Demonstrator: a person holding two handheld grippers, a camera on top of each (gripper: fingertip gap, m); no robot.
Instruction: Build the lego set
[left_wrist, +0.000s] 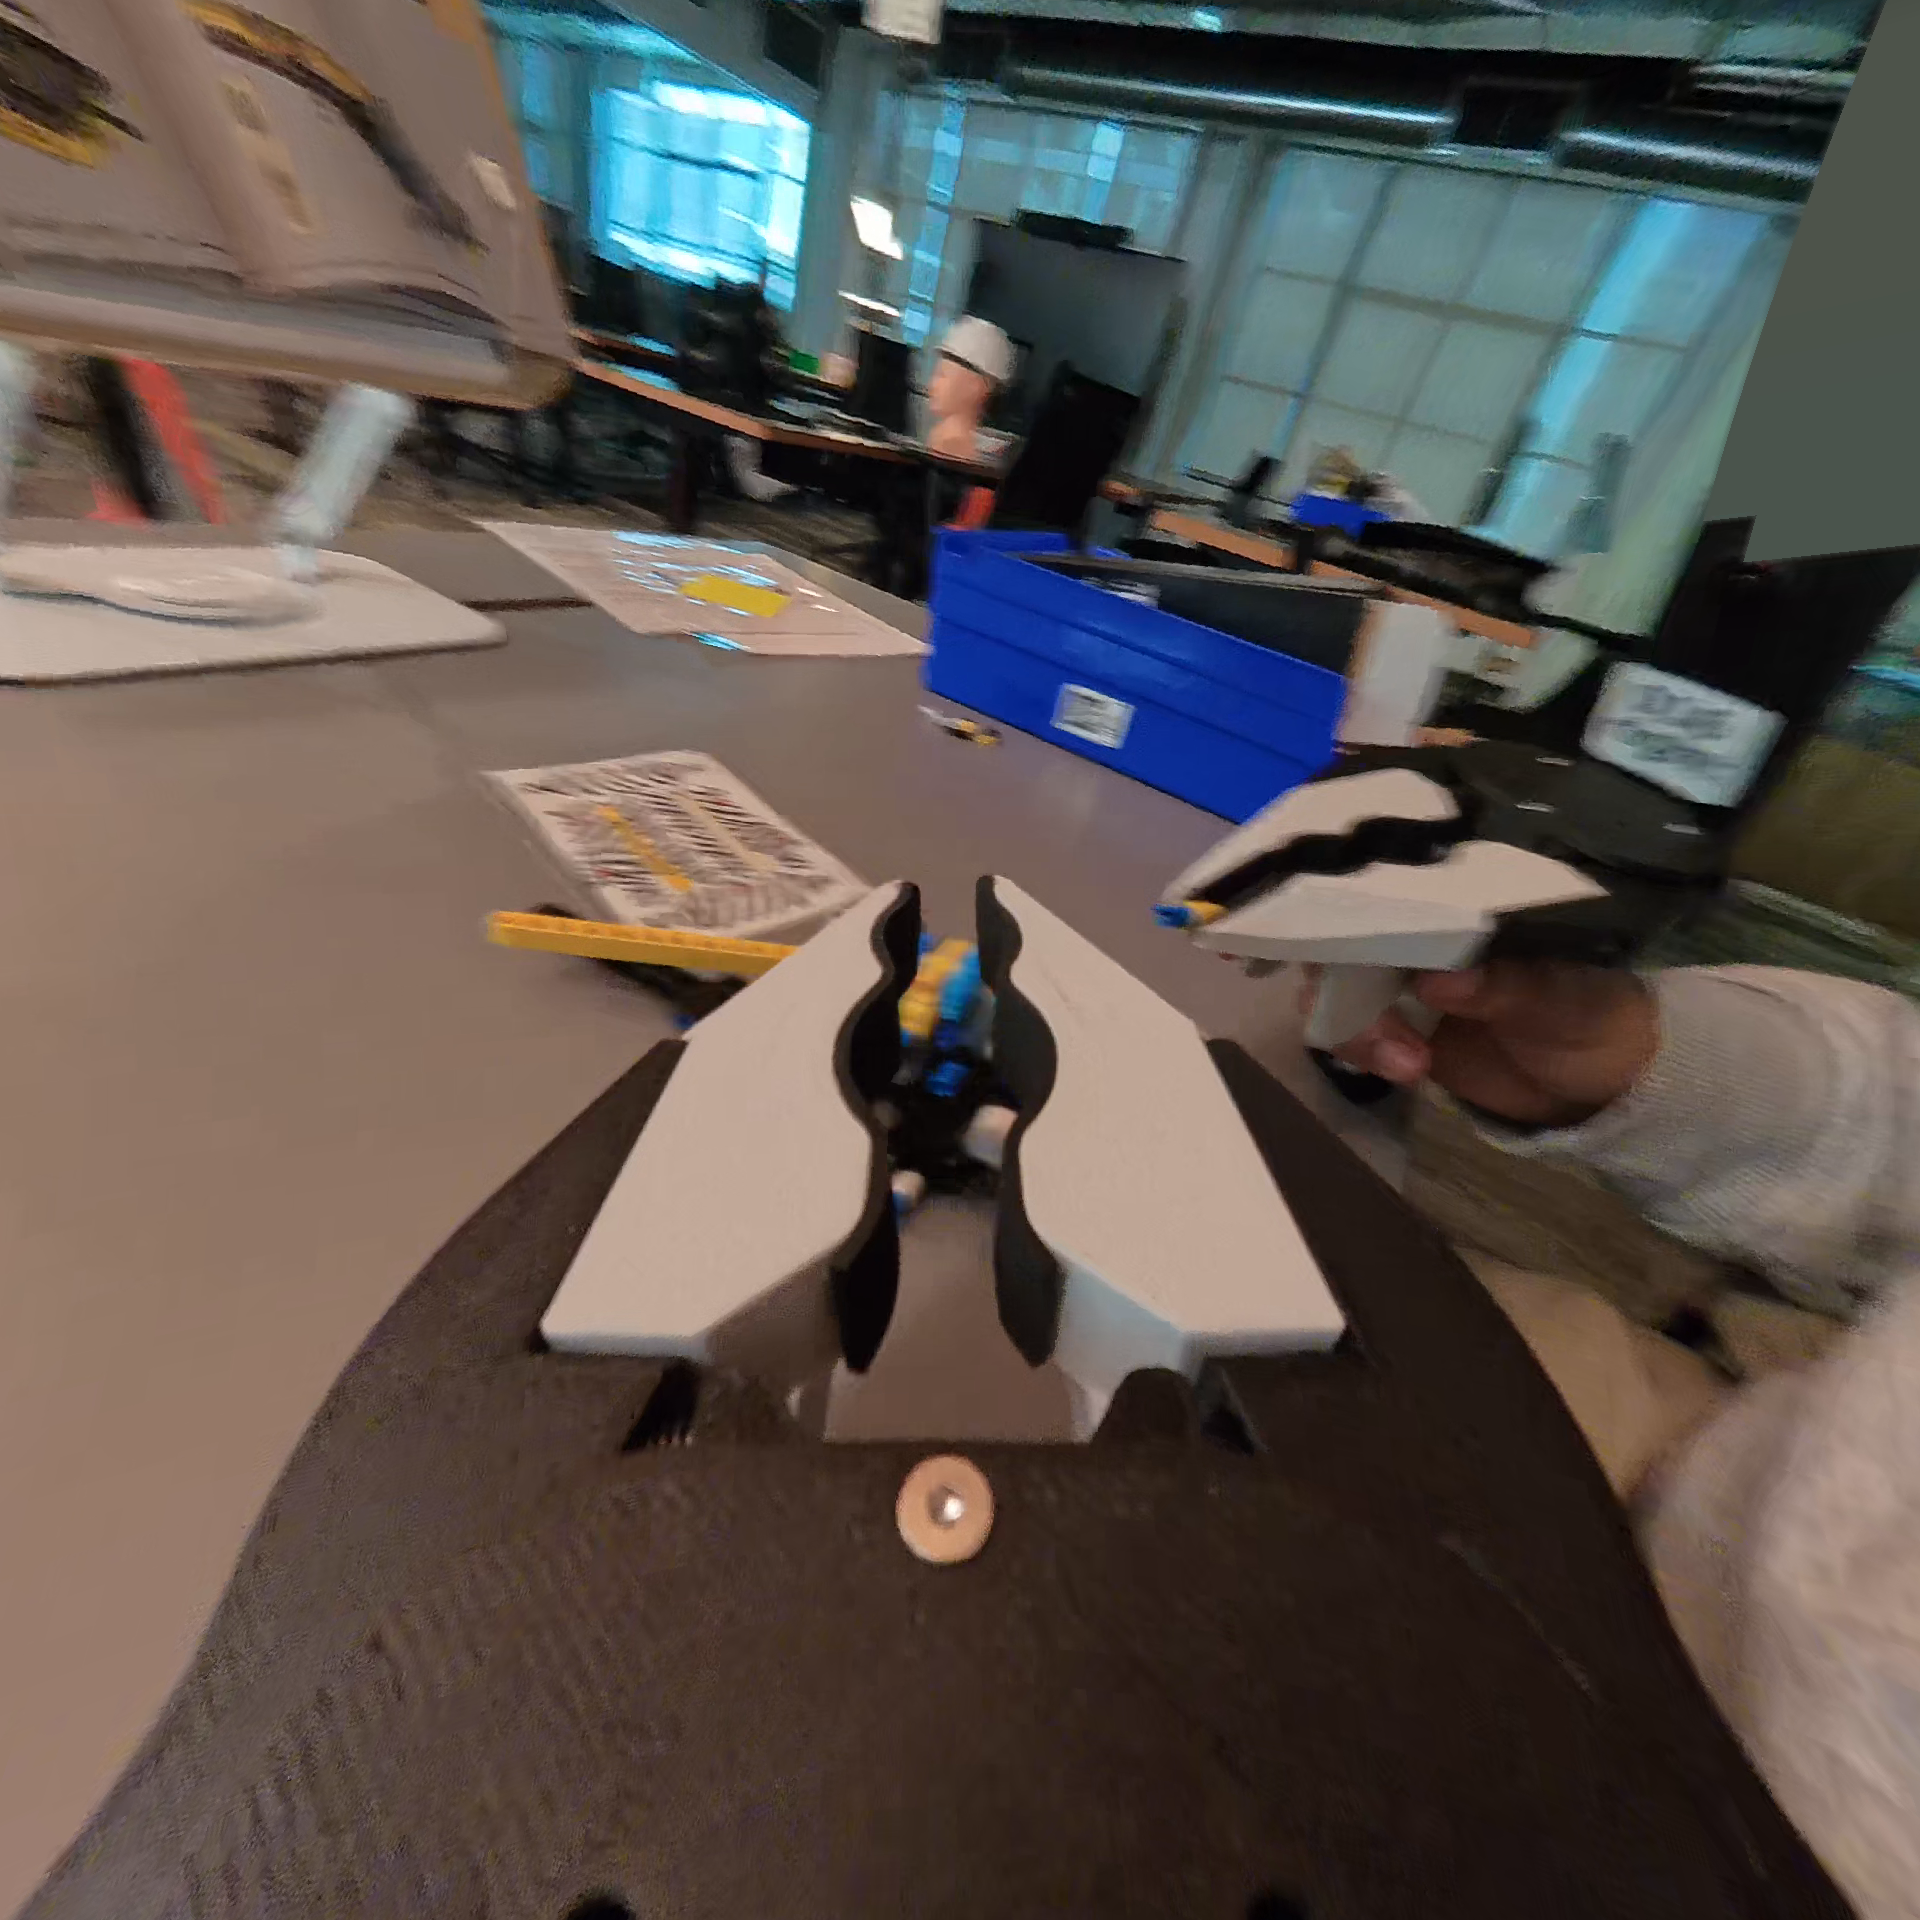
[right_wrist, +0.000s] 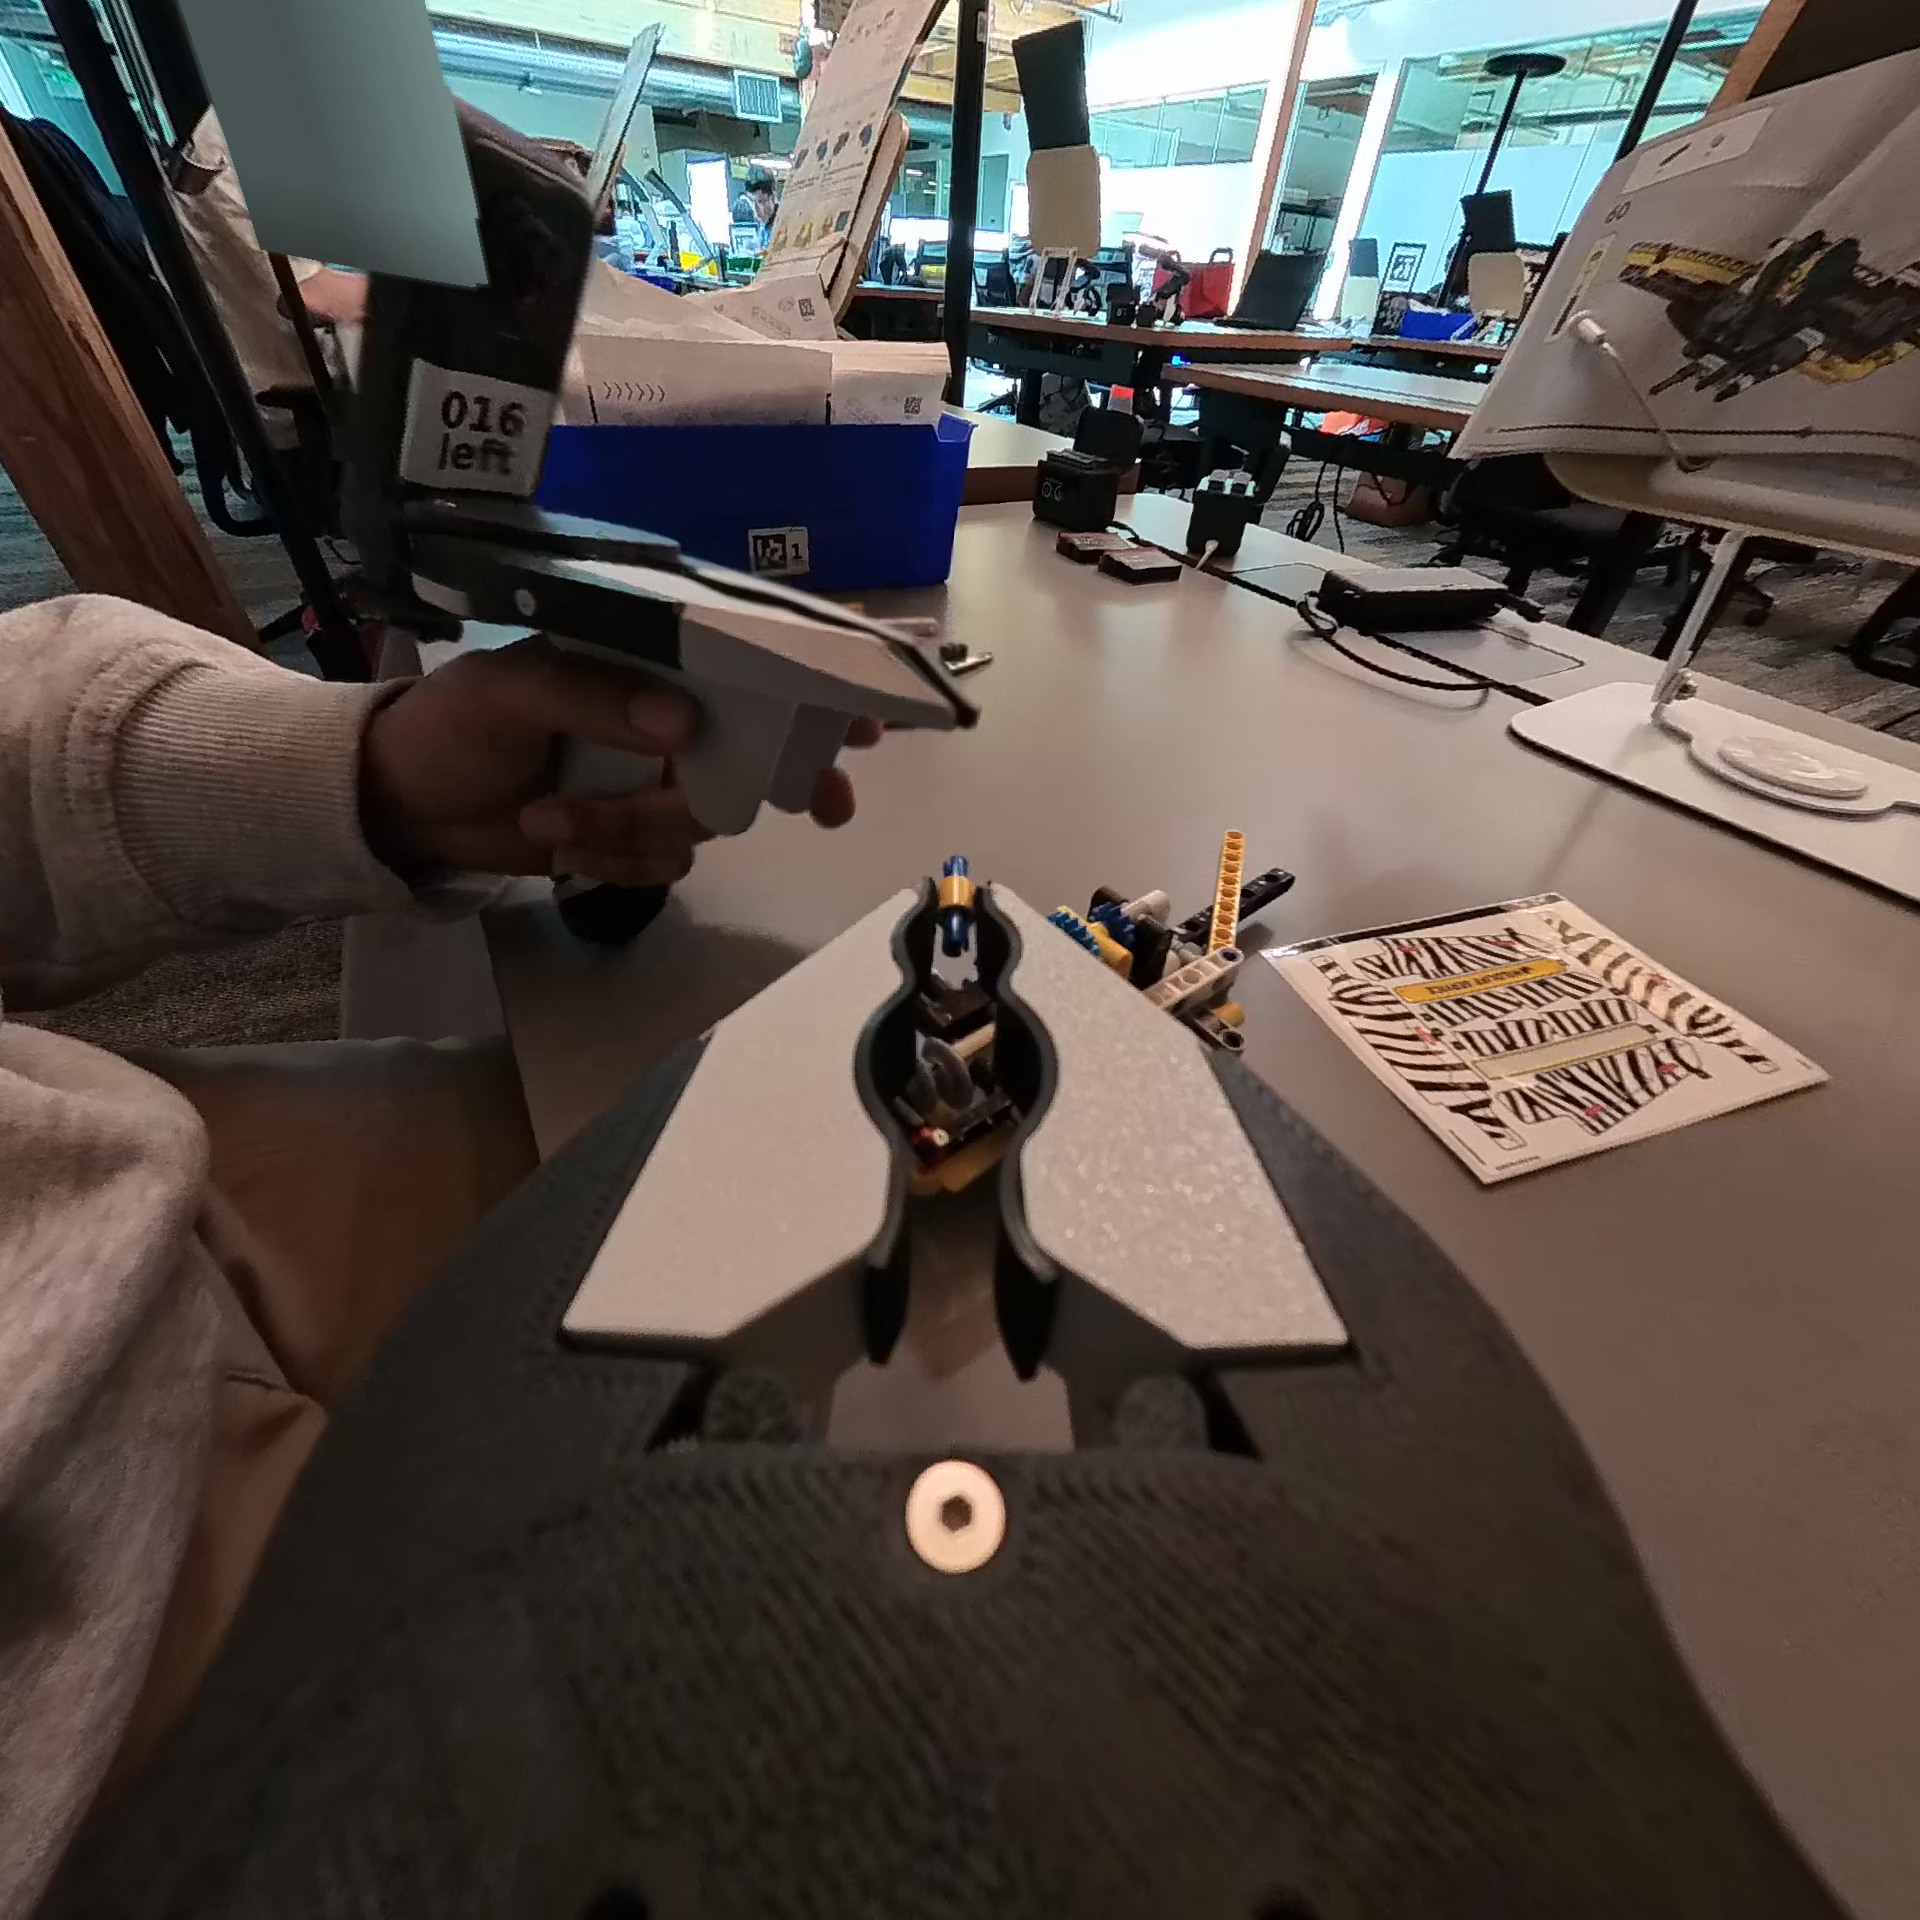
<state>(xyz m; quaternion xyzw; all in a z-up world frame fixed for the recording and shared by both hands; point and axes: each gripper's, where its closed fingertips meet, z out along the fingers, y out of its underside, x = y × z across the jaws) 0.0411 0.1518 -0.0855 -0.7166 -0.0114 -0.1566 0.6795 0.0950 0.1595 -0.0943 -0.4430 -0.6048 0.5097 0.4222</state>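
Note:
A partly built lego model (right_wrist: 1143, 945) of black, yellow, blue and grey parts lies on the grey table (right_wrist: 1195, 727). In the left wrist view it shows through the finger gap (left_wrist: 940, 997), with a long yellow beam (left_wrist: 623, 940) beside it. My right gripper (right_wrist: 957, 891) is shut on a small blue pin with a yellow bush (right_wrist: 956, 894), held just above the model. It also shows in the left wrist view (left_wrist: 1179, 902), right of the model. My left gripper (left_wrist: 945, 894) hovers over the model, empty, its jaws a narrow gap apart. It also shows in the right wrist view (right_wrist: 961, 712).
A striped sticker sheet (right_wrist: 1538, 1029) lies right of the model. An open instruction book (right_wrist: 1714, 291) sits on a white stand (right_wrist: 1714, 769) at the far right. A blue bin (right_wrist: 748, 488) stands at the back, with a black power brick and cable (right_wrist: 1413, 597) nearby. The tips of one gripper are about 6 cm away from the tips of the other.

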